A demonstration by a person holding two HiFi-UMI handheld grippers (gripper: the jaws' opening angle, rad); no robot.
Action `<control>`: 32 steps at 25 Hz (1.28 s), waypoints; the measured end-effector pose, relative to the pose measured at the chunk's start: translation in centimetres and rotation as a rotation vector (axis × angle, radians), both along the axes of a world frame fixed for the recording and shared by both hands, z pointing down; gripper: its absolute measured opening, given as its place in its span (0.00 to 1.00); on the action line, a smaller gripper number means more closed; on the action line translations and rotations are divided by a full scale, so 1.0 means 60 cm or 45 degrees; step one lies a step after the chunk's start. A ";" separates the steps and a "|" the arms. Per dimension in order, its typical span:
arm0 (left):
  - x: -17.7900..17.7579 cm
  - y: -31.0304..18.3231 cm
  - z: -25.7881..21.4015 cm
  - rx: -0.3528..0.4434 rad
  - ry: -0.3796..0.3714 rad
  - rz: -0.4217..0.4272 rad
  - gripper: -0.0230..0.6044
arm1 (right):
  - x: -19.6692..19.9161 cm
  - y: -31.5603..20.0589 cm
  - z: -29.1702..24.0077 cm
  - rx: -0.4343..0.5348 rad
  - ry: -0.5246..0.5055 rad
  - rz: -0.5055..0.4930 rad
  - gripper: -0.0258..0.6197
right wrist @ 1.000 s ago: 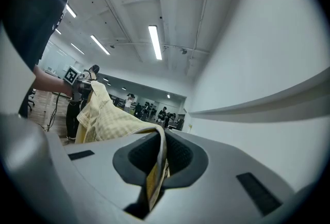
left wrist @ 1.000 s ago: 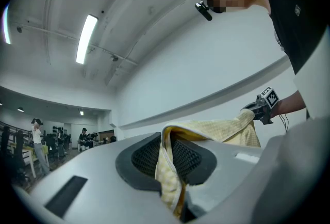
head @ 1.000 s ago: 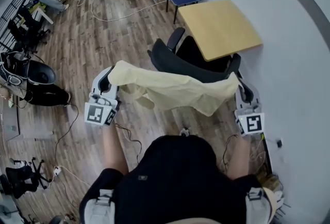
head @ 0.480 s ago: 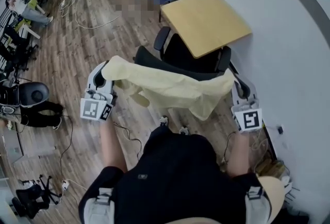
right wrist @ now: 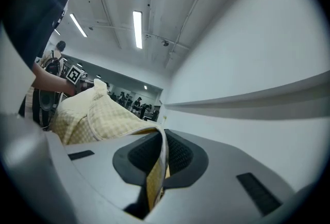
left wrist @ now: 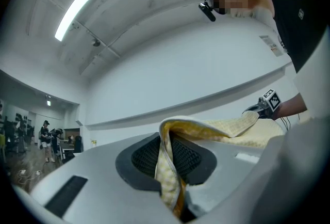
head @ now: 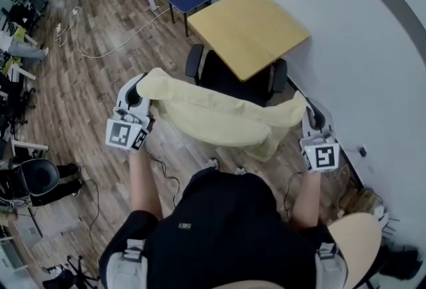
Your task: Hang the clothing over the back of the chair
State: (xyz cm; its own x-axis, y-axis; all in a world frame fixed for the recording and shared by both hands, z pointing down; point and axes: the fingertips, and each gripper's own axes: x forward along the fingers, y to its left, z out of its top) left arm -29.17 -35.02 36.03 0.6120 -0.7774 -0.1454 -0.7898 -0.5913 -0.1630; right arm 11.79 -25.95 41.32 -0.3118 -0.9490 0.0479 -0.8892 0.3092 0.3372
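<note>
Stretching garment [head: 219,120] between left tool [head: 138,93], right tool [head: 308,112].

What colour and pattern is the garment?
The garment is pale yellow with a fine check, clearest in the right gripper view.

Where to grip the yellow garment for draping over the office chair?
At its two ends, one edge per gripper, each coming in from its outer side. The yellow garment is limp and sags mid-span, so end grips spread it wide above the black office chair. That is how the left gripper and right gripper hold it: jaws shut on fabric edges.
</note>
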 end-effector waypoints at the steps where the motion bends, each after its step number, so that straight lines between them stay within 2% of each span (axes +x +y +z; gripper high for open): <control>1: 0.007 -0.012 0.002 -0.002 -0.003 0.020 0.10 | 0.004 -0.004 0.003 -0.002 0.004 0.018 0.04; 6: 0.036 -0.069 0.021 -0.026 -0.021 0.110 0.10 | 0.018 -0.027 0.026 -0.048 -0.023 0.126 0.04; 11: 0.037 -0.108 0.064 -0.105 -0.039 0.170 0.10 | 0.011 -0.037 0.054 -0.112 -0.011 0.202 0.04; 22: 0.031 -0.131 0.182 -0.272 -0.143 0.322 0.11 | -0.008 -0.016 0.139 -0.271 0.015 0.425 0.04; 26: 0.025 -0.123 0.210 -0.314 -0.134 0.365 0.12 | -0.027 0.006 0.160 -0.314 0.037 0.459 0.04; 32: 0.019 -0.100 0.244 -0.331 -0.140 0.373 0.12 | -0.047 0.024 0.176 -0.336 0.089 0.447 0.04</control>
